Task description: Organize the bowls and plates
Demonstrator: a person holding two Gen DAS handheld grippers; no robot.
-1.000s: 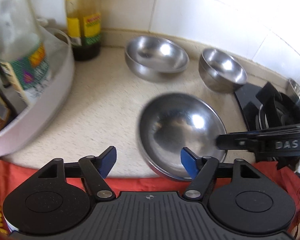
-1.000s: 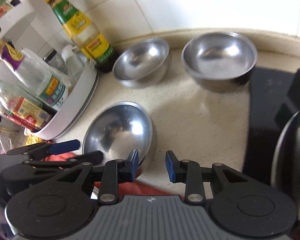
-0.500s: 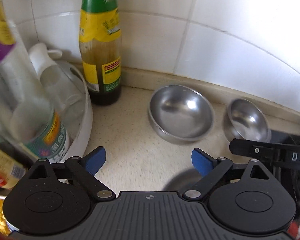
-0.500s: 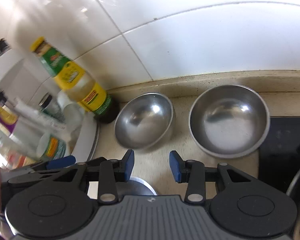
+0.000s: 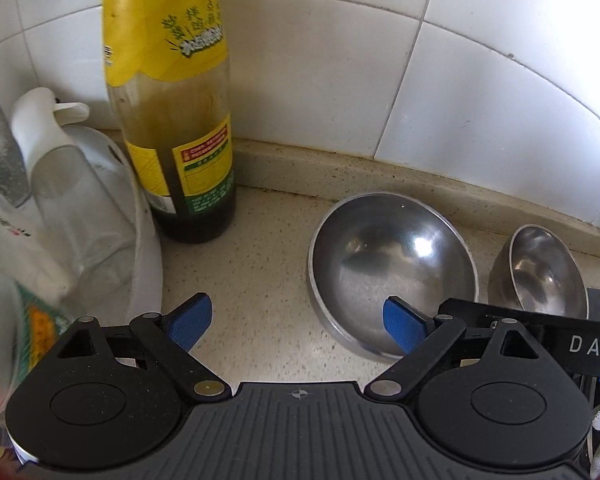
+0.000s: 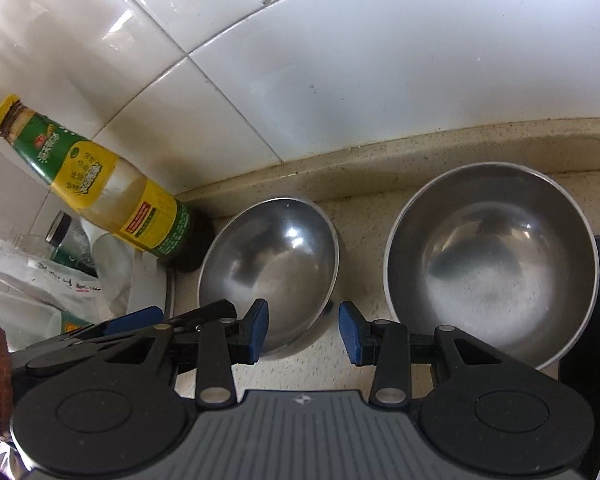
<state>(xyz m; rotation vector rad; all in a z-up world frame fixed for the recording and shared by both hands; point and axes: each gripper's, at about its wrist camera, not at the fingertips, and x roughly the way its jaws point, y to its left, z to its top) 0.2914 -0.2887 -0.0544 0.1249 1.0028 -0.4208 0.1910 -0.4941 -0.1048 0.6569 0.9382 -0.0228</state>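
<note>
Two grippers in my view | left gripper (image 5: 298, 320) spread wide, nothing held | right gripper (image 6: 303, 330) parted, nothing held, near rim of left bowl (image 6: 268, 264) between its pads | right bowl (image 6: 492, 256) just beside | bottle (image 5: 176, 120) far left by wall.

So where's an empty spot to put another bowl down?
The bare counter between the sauce bottle and the left steel bowl. Crowded: the white rack of bottles, and the gap between both bowls beside the right bowl.
</note>
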